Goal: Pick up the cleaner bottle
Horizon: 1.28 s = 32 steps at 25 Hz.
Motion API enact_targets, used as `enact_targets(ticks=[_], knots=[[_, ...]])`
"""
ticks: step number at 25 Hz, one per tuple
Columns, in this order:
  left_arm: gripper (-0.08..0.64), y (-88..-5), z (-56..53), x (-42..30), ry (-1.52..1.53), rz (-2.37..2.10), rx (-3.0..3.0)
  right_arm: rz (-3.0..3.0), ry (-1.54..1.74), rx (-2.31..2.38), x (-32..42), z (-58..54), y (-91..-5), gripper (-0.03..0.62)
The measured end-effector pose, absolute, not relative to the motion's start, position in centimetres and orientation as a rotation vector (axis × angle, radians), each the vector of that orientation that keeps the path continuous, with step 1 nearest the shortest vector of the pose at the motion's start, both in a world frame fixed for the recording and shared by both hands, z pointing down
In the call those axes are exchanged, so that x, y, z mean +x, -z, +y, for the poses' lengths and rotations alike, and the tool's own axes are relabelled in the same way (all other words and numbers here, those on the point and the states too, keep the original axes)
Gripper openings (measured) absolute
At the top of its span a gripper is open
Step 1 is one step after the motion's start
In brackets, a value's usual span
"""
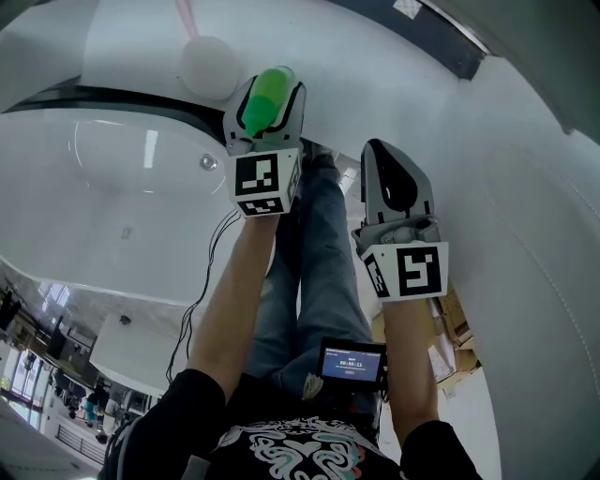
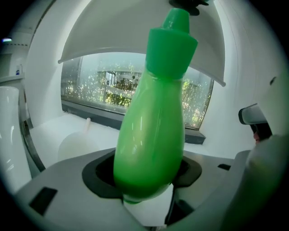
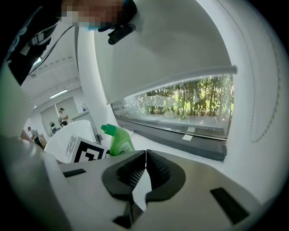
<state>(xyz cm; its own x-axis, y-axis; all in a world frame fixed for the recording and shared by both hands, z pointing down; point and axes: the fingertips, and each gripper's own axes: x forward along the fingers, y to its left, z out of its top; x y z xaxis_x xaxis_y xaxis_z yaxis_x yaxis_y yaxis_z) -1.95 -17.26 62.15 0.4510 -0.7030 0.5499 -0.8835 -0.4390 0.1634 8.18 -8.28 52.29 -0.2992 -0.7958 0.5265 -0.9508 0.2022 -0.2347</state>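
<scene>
Green cleaner bottle [image 2: 151, 135] sits clamped between the left gripper [image 1: 265, 103] jaws, while the right gripper [image 3: 145, 158] jaws are closed, empty.

A big white bathtub [image 1: 84, 234] fills the left side of the room, with a chrome knob [image 1: 207, 162] on its inner wall and a black cable [image 1: 212, 267] trailing across its edge. Beyond it a white ball-shaped holder [image 1: 208, 66] sits on the ledge, a pink stick [image 1: 186, 17] standing up out of it. A wide window [image 3: 189, 106] looks out on green trees, a white blind [image 3: 167, 58] pulled partway down above its dark sill [image 3: 180, 135]. Cardboard boxes [image 1: 455, 323] lie on the floor, and a small lit screen [image 1: 352, 361] glows at waist height.
</scene>
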Motion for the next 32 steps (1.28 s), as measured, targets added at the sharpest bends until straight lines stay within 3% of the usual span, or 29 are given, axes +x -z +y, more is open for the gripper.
enact_targets(ticks=[32], knots=[[0.256, -64.3, -18.8, -1.2, -0.426, -1.419, 2.309, -2.177, -0.781, 1.622, 9.4, -6.9, -53.4, 0.026]])
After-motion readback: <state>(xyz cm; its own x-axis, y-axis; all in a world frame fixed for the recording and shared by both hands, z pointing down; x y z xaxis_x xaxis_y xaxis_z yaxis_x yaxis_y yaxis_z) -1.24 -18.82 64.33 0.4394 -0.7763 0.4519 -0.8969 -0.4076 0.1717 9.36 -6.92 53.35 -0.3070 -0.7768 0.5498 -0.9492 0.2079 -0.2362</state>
